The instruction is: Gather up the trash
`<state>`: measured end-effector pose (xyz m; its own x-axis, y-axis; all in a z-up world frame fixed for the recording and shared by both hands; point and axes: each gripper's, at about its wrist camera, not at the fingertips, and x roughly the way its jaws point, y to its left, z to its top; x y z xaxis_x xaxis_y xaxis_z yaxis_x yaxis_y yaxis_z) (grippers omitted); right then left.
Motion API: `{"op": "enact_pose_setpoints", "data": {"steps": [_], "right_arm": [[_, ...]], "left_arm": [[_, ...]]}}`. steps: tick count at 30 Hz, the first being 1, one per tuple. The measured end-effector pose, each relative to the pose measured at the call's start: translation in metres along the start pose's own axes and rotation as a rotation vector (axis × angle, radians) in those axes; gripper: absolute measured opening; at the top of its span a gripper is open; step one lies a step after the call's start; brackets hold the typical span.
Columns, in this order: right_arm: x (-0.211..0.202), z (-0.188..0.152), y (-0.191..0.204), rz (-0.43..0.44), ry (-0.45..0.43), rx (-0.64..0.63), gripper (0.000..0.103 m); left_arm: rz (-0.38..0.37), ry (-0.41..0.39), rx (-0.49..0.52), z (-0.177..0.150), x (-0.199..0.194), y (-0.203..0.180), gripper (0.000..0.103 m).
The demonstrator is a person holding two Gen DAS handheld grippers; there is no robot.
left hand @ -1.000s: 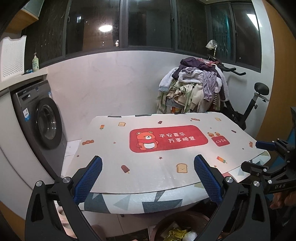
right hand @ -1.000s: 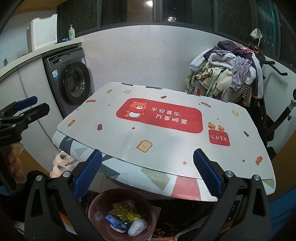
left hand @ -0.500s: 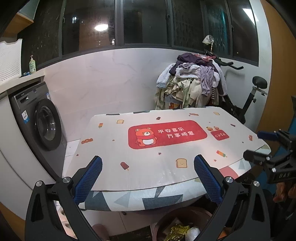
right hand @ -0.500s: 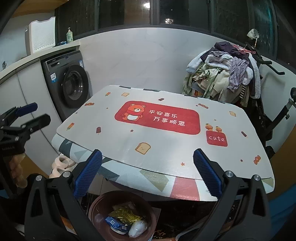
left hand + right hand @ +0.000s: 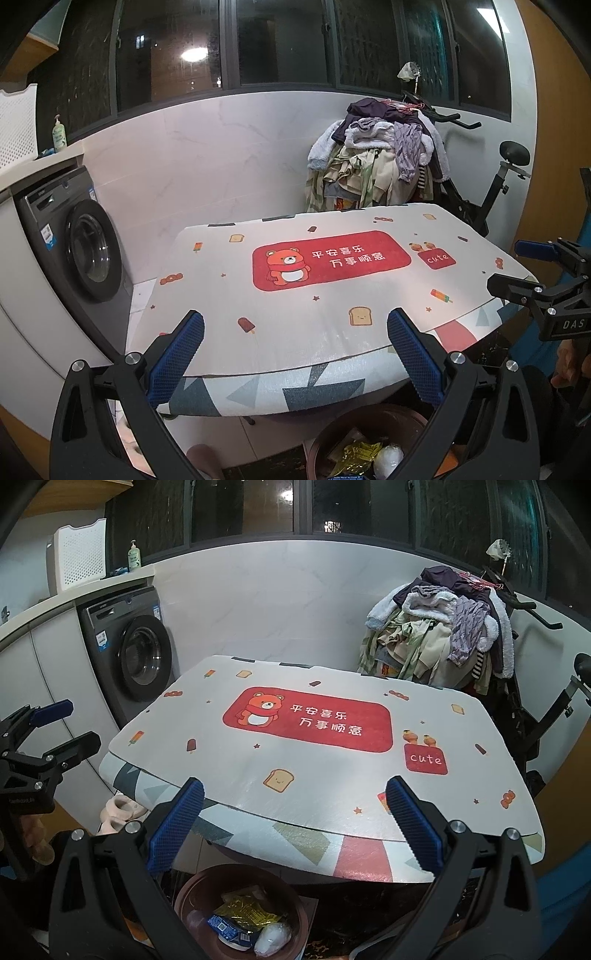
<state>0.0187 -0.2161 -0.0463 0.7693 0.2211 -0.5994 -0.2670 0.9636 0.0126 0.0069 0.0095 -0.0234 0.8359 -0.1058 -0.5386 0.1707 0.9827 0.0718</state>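
Observation:
A brown round bin stands on the floor under the table's near edge. It holds a gold wrapper, a blue wrapper and a white wad. The bin also shows in the left wrist view. My left gripper is open and empty above the table's near edge. My right gripper is open and empty, held likewise. Each gripper shows in the other's view, the right one and the left one. The table carries a white mat with a red bear panel and no trash.
A washing machine stands at the left under a counter. An exercise bike heaped with clothes stands behind the table at the right. Pink slippers lie on the floor left of the bin.
Both grippers have risen and drawn back a little, so the table looks lower and farther. Both stay open and empty.

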Motion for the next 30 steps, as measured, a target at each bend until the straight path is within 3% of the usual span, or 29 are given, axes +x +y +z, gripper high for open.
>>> {"op": "enact_pose_setpoints", "data": {"steps": [19, 30], "right_arm": [[-0.001, 0.0, 0.0, 0.0, 0.0, 0.001, 0.097], [0.002, 0.001, -0.004, -0.018, 0.02, 0.012, 0.097]], "left_arm": [[-0.008, -0.036, 0.016, 0.001, -0.006, -0.002, 0.097], [-0.008, 0.014, 0.019, 0.0, 0.006, 0.001, 0.097]]}}
